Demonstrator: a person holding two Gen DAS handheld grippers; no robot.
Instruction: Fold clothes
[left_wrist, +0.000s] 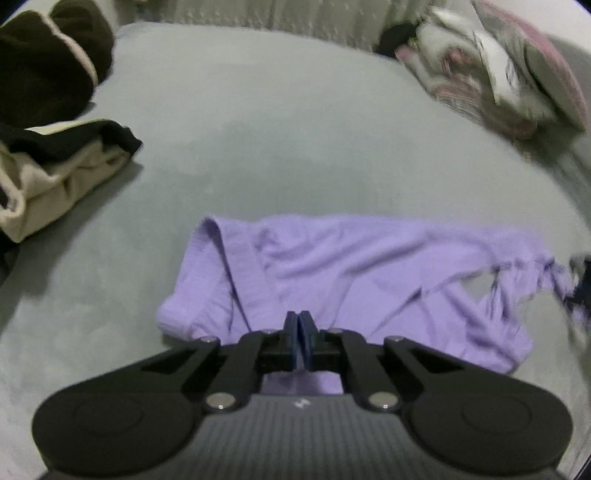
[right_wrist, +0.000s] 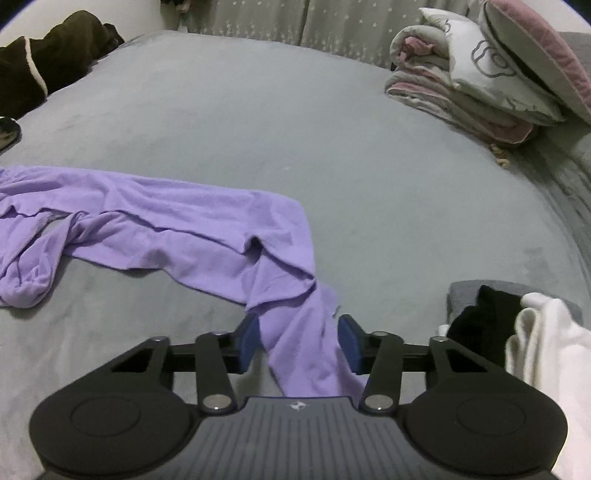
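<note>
On a grey bedspread (right_wrist: 295, 122), two handheld grippers are working at opposite ends of a lilac garment (right_wrist: 177, 225). The left gripper (left_wrist: 300, 325) is showing its blue pads pressed tightly together over the cloth at the waistband end, though whether any fabric is caught between them cannot be told from the left wrist view. The right gripper (right_wrist: 299, 339) is standing with its pads spread, a narrow trailing end of the garment running between them without either pad (right_wrist: 248, 341) pressing on it.

The step in hand appears to be taking hold of both ends so the piece can be stretched flat before a fold. Doing it well likely means closing the right jaws squarely on that trailing strip, close to its hem, and making sure the left side is pinching real fabric and not sliding off, then drawing the ends apart evenly so the twist near the middle is worked out.

The garment itself is lying long and rumpled across the near part of the bed, thin and soft-looking, creased lengthwise, with a ribbed band at one end and a knotted-looking bunch where two parts cross. Farther out, a beige and black heap (left_wrist: 55, 166) and a dark brown bundle (left_wrist: 44, 55) are sitting to the left, stacked bedding and pillows (right_wrist: 480, 85) are resting at the far right, and black and white clothes (right_wrist: 517, 339) are lying just beside the right gripper
</note>
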